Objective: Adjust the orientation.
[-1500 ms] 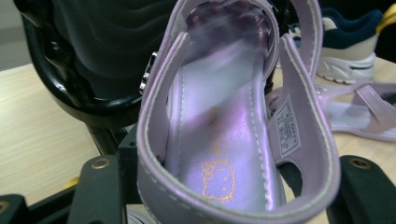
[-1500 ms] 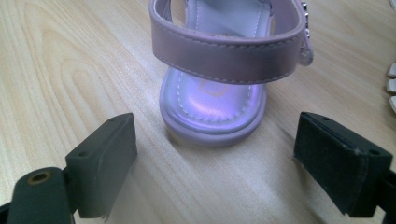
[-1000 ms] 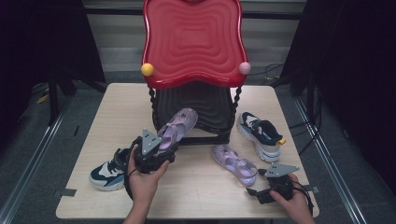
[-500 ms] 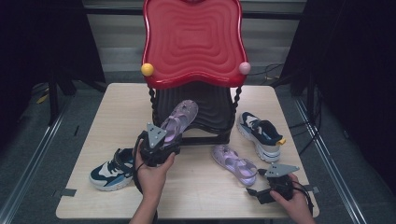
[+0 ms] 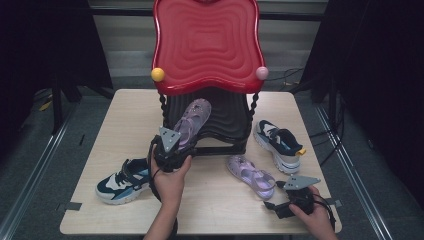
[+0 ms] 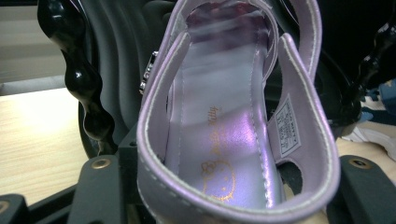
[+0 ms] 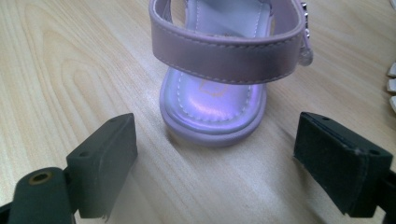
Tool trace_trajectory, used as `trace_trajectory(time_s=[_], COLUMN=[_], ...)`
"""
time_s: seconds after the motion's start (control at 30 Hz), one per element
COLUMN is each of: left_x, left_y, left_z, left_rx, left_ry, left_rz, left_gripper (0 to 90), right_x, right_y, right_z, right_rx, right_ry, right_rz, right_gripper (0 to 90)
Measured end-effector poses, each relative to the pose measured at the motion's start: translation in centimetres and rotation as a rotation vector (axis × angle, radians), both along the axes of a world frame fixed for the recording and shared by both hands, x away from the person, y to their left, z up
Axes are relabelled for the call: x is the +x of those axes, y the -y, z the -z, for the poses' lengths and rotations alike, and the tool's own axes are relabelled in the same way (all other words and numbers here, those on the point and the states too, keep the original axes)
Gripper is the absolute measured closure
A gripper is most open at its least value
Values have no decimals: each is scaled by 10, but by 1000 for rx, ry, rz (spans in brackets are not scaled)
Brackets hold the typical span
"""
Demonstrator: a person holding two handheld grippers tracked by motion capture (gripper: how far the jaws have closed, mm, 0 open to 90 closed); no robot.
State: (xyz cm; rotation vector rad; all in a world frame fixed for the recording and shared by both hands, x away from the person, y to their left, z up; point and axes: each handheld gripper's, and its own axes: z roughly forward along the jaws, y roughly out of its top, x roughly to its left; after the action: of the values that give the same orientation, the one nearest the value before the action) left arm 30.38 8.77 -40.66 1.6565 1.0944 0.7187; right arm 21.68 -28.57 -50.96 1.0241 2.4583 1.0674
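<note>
Purple sandal (image 5: 189, 121) at frame centre sits clenched in the left tool (image 5: 172, 150); right tool (image 5: 295, 192), released, lower right.

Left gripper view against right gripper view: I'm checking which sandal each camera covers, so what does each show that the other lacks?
Left gripper view: the held purple sandal, heel end between the left gripper jaws, gold cartoon print on its insole, a size label inside the strap, and the black rack behind it.

Right gripper view: the second purple sandal lying flat, apart from the wide-open right gripper.

Both: a purple sandal seen heel first, two black jaws, and the wooden table.
</note>
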Motion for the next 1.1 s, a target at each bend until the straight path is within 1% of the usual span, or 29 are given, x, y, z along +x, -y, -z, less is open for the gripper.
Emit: trace_trajectory(time_s=[0.1, 0.13, 0.17, 0.23, 0.4, 0.57, 0.8, 0.83, 1.03, 1.1], left_x=[2, 3, 4, 5, 9, 13, 19, 20, 25, 28], left_y=[1, 1, 2, 3, 7, 11, 14, 15, 19, 21], left_z=[0, -1, -1, -1, 0, -2, -5, -6, -8, -8], left_rx=[-3, -1, -9, -8, -12, -35, -36, -44, -38, -49], left_ry=[8, 6, 7, 15, 16, 33, 53, 54, 63, 64], left_rz=[-16, -14, -24, -35, -58, -85, -119, -122, -149, -155], left_gripper=[374, 374, 374, 374, 374, 374, 374, 374, 374, 374], right_x=[0, 0, 0, 0, 0, 0, 0, 0, 0, 0], right_y=[0, 0, 0, 0, 0, 0, 0, 0, 0, 0], right_z=[0, 0, 0, 0, 0, 0, 0, 0, 0, 0], right_rx=[-1, 3, -1, 0, -1, 0, -1, -1, -1, -1], right_ry=[0, 0, 0, 0, 0, 0, 0, 1, 1, 1], right_rz=[1, -1, 0, 1, 0, 0, 0, 0, 0, 0], right_gripper=[128, 128, 128, 128, 128, 128, 128, 128, 128, 128])
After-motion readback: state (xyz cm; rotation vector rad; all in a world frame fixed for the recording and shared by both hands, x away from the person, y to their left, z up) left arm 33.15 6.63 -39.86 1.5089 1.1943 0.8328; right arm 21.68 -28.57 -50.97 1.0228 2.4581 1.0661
